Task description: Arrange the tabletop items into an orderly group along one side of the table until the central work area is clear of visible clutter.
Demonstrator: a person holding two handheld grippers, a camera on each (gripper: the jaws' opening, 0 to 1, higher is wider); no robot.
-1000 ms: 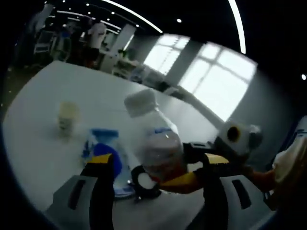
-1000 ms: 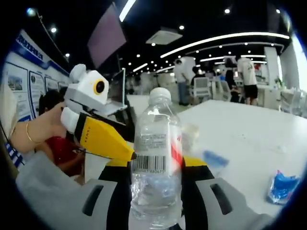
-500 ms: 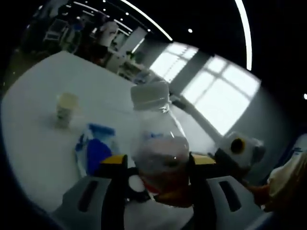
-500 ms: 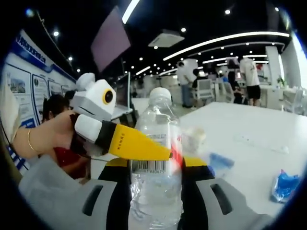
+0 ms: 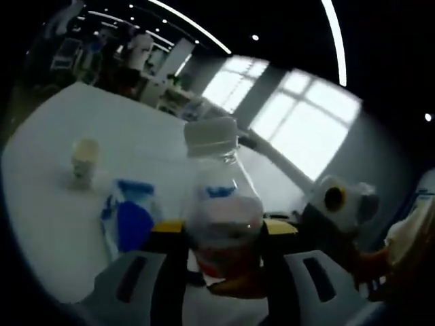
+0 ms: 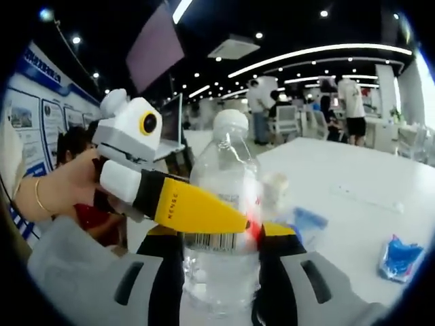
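Note:
A clear water bottle [image 5: 221,204] with a white cap stands upright between the jaws of my left gripper [image 5: 221,232], which press on its sides. The same bottle [image 6: 224,231] sits in my right gripper [image 6: 221,238], shut on its lower body. In the right gripper view a yellow jaw of my left gripper [image 6: 204,209] lies across the bottle's front. My right gripper [image 5: 234,284] reaches in from the right under the bottle in the left gripper view. A paper cup [image 5: 84,159] and a blue packet [image 5: 129,217] rest on the white table [image 5: 136,136].
Another blue packet [image 6: 397,257] lies on the table [image 6: 353,183] at the right, and a blue item [image 6: 309,221] and a blurred cup [image 6: 274,190] sit behind the bottle. A hand with a bracelet [image 6: 47,197] holds the left gripper. People stand far back [image 6: 350,102].
My left gripper's jaws have come in from wide apart until they meet the bottle's sides. The right gripper has kept its hold on the bottle.

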